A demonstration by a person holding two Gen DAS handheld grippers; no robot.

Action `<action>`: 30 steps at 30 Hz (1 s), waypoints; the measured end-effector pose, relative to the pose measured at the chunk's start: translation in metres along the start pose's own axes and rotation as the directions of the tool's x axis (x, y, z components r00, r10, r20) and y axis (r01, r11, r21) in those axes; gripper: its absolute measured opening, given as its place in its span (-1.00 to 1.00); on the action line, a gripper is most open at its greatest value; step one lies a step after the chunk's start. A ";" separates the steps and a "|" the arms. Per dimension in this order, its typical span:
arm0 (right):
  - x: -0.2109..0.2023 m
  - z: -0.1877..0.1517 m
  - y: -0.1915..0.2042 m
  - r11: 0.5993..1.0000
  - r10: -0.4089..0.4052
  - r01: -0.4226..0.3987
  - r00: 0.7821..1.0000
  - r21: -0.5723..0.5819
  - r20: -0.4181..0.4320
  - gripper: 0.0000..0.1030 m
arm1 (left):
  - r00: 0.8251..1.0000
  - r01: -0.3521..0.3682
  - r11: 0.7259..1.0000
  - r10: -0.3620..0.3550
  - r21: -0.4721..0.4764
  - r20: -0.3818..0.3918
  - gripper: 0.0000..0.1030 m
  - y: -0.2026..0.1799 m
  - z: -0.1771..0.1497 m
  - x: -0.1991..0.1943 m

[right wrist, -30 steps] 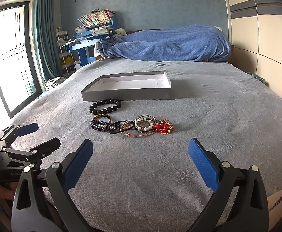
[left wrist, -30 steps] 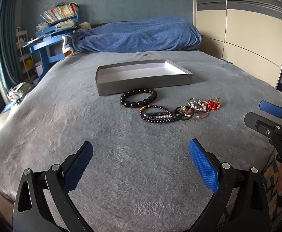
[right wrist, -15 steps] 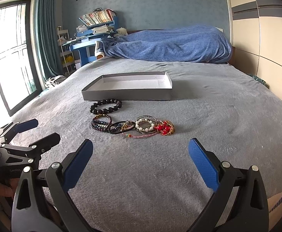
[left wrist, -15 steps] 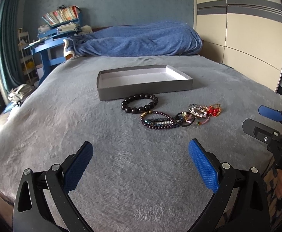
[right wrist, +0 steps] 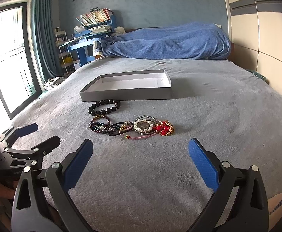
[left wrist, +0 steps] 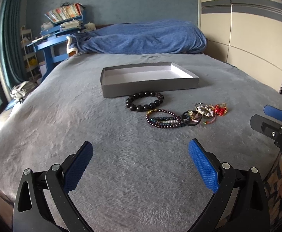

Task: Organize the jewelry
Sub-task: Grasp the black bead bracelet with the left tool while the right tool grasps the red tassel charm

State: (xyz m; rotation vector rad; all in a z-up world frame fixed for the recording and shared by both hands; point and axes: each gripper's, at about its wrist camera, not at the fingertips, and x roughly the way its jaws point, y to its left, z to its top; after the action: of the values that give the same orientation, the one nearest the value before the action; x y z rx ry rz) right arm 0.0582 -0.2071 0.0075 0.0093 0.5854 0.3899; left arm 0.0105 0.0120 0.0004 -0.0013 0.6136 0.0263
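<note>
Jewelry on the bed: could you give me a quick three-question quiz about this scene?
1. True or false: the grey tray already holds jewelry.
2. Which piece lies nearest the tray? A) black bead bracelet B) pearl bracelet C) red bead piece
3. Fill in: the left gripper and right gripper are both ____.

Key: 1 false; 2 A; 3 open.

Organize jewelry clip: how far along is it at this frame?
Nothing is done: the grey tray holds nothing. Nothing is in hand: left gripper and right gripper are open above the blanket. Left: the black bead bracelet and the bracelet cluster lie before the tray.
</note>
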 end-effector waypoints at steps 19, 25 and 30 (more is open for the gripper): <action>0.046 0.014 -0.018 1.000 0.018 -0.021 0.987 -0.016 -0.158 0.90 | 0.989 0.061 0.998 -0.062 -0.012 -0.131 0.87 0.012 0.038 0.063; 0.049 0.019 -0.024 0.999 -0.004 -0.003 0.989 -0.048 -0.145 0.89 | 0.984 0.046 0.996 -0.059 -0.079 -0.169 0.66 0.027 0.066 0.101; 0.060 0.024 -0.035 0.999 -0.002 -0.005 0.988 -0.045 -0.155 0.59 | 0.977 0.045 0.993 -0.067 -0.111 -0.204 0.37 0.034 0.085 0.135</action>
State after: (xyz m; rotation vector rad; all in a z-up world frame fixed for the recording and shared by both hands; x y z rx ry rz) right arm 0.1295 -0.2153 -0.0089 -0.0647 0.7301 0.4078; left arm 0.1684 0.0505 -0.0075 -0.1250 0.8205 0.0041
